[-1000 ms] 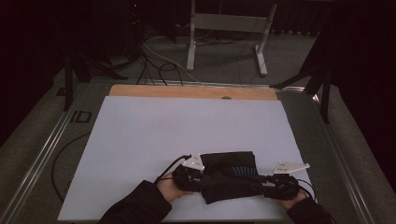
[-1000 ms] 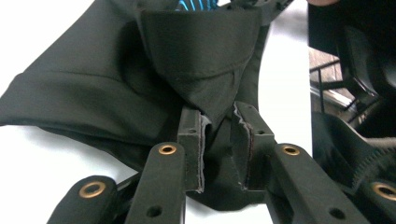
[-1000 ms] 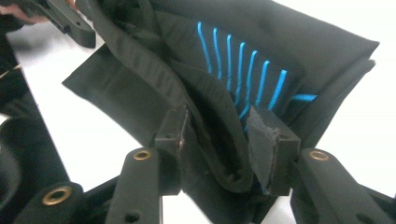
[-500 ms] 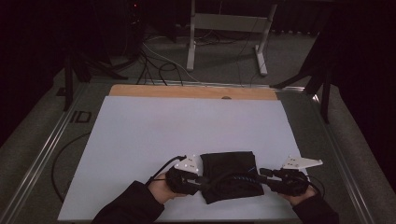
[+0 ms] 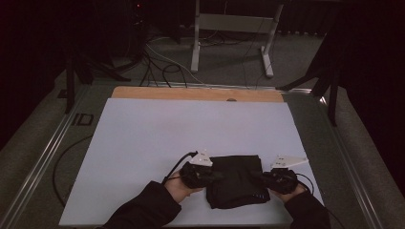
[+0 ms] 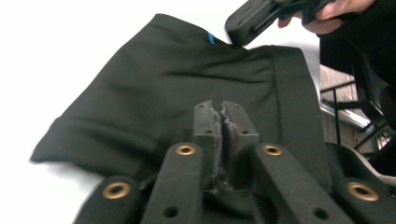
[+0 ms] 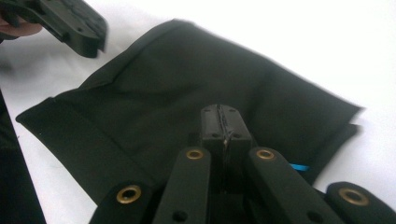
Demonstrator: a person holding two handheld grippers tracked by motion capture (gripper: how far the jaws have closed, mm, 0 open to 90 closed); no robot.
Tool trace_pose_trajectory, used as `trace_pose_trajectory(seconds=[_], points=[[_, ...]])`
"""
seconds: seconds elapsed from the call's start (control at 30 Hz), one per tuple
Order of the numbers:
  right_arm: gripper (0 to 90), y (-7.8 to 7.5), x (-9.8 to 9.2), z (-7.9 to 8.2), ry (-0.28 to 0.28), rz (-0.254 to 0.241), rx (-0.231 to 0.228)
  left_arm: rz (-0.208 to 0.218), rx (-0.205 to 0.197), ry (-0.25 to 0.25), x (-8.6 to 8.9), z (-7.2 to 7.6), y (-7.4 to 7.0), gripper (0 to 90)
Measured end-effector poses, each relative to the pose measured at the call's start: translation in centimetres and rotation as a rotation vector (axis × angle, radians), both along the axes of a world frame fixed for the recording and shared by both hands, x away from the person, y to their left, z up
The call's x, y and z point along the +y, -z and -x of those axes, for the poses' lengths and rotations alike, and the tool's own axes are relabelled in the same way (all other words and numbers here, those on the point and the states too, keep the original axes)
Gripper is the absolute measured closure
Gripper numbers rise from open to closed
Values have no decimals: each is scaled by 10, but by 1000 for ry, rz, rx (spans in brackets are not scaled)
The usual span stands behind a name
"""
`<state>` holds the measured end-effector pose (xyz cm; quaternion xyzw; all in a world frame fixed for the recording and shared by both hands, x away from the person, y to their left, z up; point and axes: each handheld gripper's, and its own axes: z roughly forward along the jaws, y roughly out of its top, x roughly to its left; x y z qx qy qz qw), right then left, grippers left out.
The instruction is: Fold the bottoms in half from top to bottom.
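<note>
High view: a folded black cloth (image 5: 236, 180) lies on a white sheet (image 5: 191, 129) that covers the table, near the sheet's near edge and a little right of its middle. A person's two hands come in from below, each with a gripper, one on either side of the cloth. The left gripper (image 5: 212, 174) sits at the cloth's left edge, and the right gripper (image 5: 261, 177) at its right edge, both pointing inward toward each other.

Left gripper view: the jaws have just been closing and are now pressed together over the cloth; whether any fabric is pinched between them cannot be told. The right gripper shows beyond the cloth's far edge.

Right gripper view: the jaws have likewise just closed tight above the cloth, with a small blue tag (image 7: 299, 167) at the cloth's edge just right of them.
</note>
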<state>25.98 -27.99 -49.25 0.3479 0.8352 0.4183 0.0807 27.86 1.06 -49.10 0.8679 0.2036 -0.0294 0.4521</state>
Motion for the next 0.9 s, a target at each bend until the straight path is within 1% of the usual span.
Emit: trace_pose_trajectory(seconds=[0.03, 0.13, 0.17, 0.23, 0.27, 0.33, 0.37, 0.43, 0.47, 0.6, 0.7, 0.77, 0.8, 0.87, 0.9], points=[[900, 2, 3, 1, -11, 0, 10, -3, 5, 12, -4, 1, 1, 871], [899, 7, 10, 4, -45, 21, 14, -21, 17, 51, -14, 7, 6, 896], [900, 7, 10, 6, -47, 18, 26, -25, 20, 59, -16, 9, 8, 896], [900, 9, 9, 9, -49, 15, 29, -33, 24, 77, -17, 12, 10, 897], [900, 10, 8, 10, -50, 6, 35, -36, 29, 81, -17, 13, 11, 897], [900, 13, 7, 15, -49, 5, 47, -45, 33, 93, -16, 14, 13, 897], [900, 15, 6, 16, -55, 3, 57, -46, 35, 95, -16, 15, 14, 897], [900, 17, 5, 20, -53, 9, 58, -49, 45, 101, -15, 16, 15, 897], [900, 18, 4, 22, -54, 4, 63, -59, 43, 108, -14, 17, 16, 897], [900, 20, 1, 28, -45, 5, 65, -67, 44, 111, -11, 20, 20, 897], [900, 24, 2, 32, -46, 18, 71, -71, 47, 113, -10, 21, 24, 897], [900, 26, 2, 34, -48, 28, 58, -77, 48, 114, -9, 22, 26, 898], [900, 26, 2, 36, -39, 19, 67, -79, 48, 119, -8, 23, 27, 897], [900, 28, 1, 38, -46, 24, 54, -93, 53, 128, -8, 25, 32, 897], [900, 29, 1, 40, -40, 19, 50, -92, 51, 130, -7, 27, 34, 897]])
